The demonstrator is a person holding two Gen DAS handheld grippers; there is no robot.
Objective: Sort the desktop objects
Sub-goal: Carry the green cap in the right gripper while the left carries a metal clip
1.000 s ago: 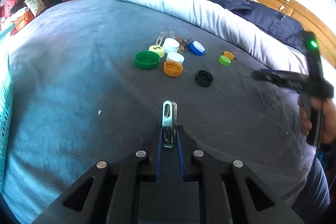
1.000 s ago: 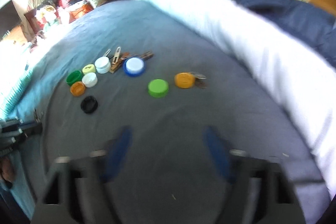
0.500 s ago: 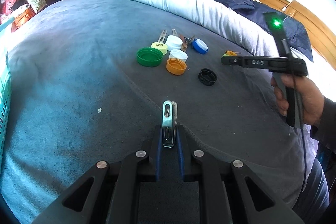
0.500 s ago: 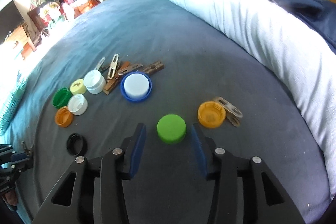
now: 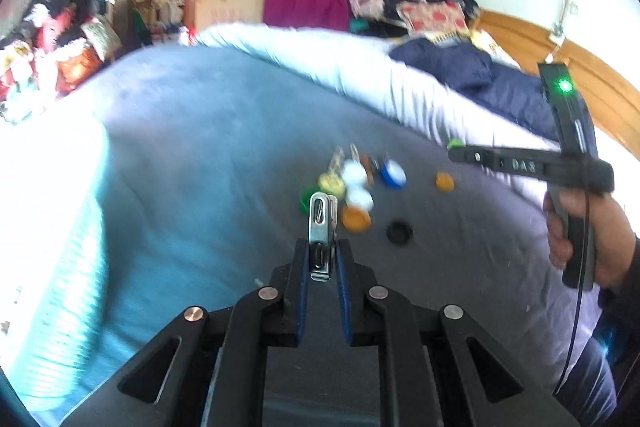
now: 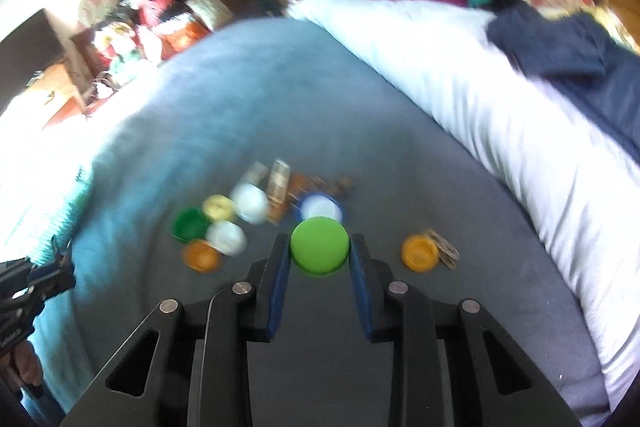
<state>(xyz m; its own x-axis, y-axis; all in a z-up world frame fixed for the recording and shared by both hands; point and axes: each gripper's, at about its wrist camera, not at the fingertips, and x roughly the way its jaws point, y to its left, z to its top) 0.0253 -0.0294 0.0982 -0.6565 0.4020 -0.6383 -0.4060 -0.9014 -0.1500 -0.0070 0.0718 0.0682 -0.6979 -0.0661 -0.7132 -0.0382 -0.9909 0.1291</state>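
Observation:
My left gripper point(image 5: 323, 247) is shut on a metal clip point(image 5: 321, 223) that stands upright between its blue pads, above the grey bed cover point(image 5: 208, 155). My right gripper point(image 6: 319, 242) has a light green cap point(image 6: 319, 255) between its pads. Its jaws are closing on the cap, which hangs above the cover. In the left wrist view that cap point(image 5: 454, 143) shows at the tip of the right gripper. Below lie several caps: blue point(image 6: 320, 207), white point(image 6: 250, 203), dark green point(image 6: 191, 224), orange point(image 6: 201, 255) and a black ring point(image 5: 399, 231).
Another orange cap point(image 6: 419, 253) lies to the right with a clip point(image 6: 447, 251) beside it. Clothespins point(image 6: 280, 181) lie behind the caps. A white duvet point(image 6: 480, 99) and navy clothing point(image 6: 568, 51) bound the right side. A teal basket point(image 5: 76, 259) stands at the left.
Both grippers have risen from the bed. The right gripper has closed around the light green cap and lifted it. The left still holds the metal clip.

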